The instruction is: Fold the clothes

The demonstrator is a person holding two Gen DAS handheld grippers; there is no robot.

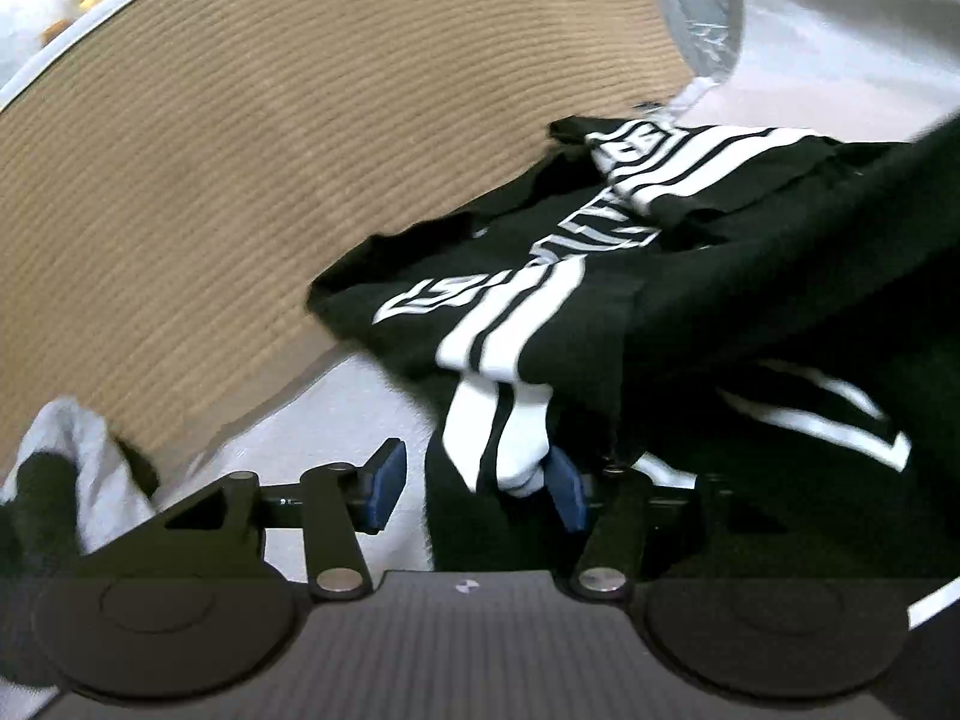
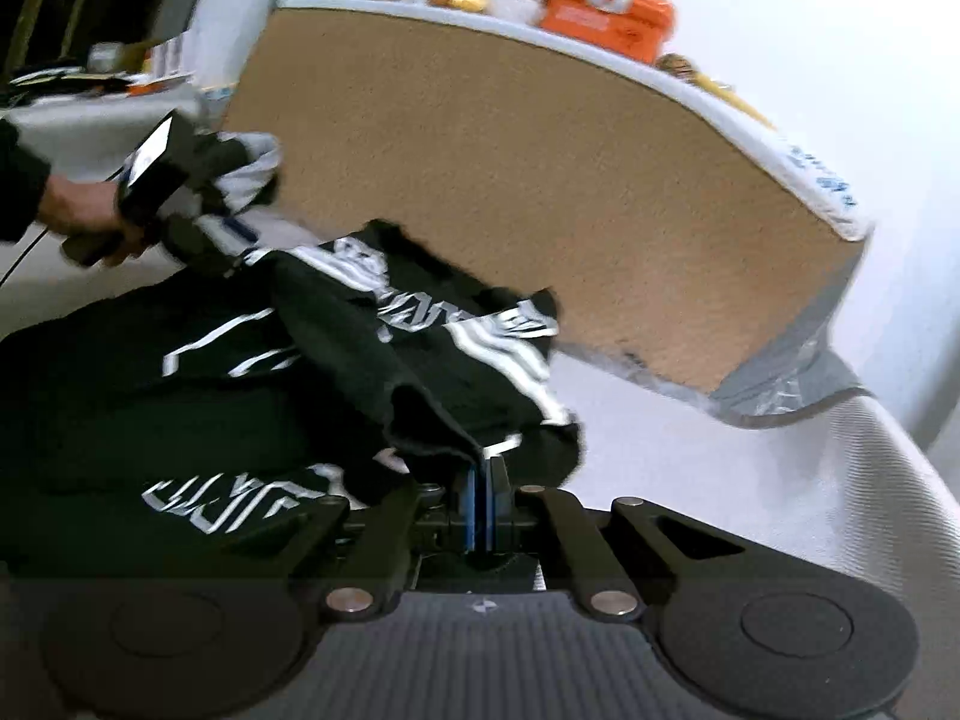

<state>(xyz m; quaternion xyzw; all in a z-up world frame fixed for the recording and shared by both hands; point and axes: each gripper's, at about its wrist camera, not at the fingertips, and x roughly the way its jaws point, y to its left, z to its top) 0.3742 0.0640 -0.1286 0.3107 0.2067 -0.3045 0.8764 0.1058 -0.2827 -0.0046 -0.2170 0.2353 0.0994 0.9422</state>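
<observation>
The right gripper jaws are clenched on the near hem of the black striped garment, lifting it off the white bed; the left gripper jaws stand parted around a striped fold, seemingly to steady it.

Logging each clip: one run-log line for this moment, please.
fold clothes | left claw: open, at garment | right claw: shut on garment | bed
</observation>
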